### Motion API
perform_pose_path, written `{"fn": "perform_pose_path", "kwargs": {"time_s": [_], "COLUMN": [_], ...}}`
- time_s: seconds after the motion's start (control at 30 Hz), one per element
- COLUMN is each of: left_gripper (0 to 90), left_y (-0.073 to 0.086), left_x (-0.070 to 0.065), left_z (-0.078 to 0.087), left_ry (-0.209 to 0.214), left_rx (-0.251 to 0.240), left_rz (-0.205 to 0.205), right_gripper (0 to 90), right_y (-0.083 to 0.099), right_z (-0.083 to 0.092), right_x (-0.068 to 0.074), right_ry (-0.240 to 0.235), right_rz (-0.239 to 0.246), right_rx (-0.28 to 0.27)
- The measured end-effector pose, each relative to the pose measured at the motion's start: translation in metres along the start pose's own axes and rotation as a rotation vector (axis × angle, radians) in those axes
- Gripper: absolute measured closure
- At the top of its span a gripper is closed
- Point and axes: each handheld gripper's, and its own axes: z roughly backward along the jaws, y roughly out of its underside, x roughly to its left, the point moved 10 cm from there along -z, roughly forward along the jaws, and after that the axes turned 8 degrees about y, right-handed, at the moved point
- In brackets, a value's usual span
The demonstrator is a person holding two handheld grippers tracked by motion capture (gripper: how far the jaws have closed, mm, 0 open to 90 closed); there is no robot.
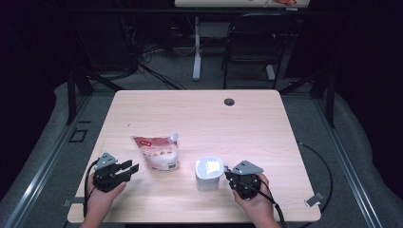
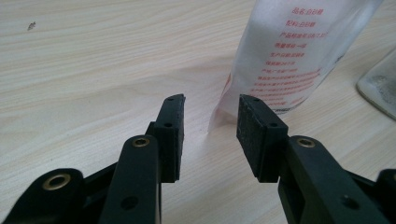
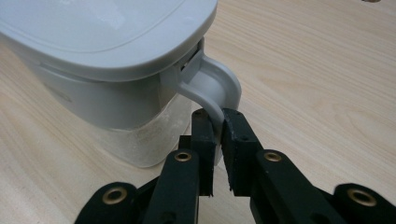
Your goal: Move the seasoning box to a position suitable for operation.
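A white lidded container (image 1: 209,173) with a curved side handle (image 3: 215,91) stands on the wooden table (image 1: 199,118), near its front edge. My right gripper (image 1: 229,173) is shut on that handle (image 1: 225,170), its jaws pinching the lower part (image 3: 217,133). To the left lies a white spouted pouch (image 1: 158,151) with red print, its back label facing my left gripper view (image 2: 292,51). My left gripper (image 1: 132,167) rests just left of the pouch, open, with nothing between its fingers (image 2: 210,135).
A round cable hole (image 1: 229,101) sits near the table's far edge. Beyond the table stand a dark chair (image 1: 254,42) and a white desk leg (image 1: 196,47). Cables trail from both grippers off the front edge.
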Motion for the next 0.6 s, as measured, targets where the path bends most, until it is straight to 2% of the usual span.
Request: {"fn": "perform_pose_path", "kwargs": {"time_s": [0.6], "left_gripper": [61.3], "left_y": [-0.001], "left_x": [0.001], "left_z": [0.001], "left_ry": [-0.007], "left_rx": [-0.007], "left_rz": [-0.002], "right_gripper": [84.8], "right_y": [0.007], "right_z": [0.011], "right_x": [0.004], "right_ry": [-0.016], "right_rz": [0.017], "right_rx": [0.025]}}
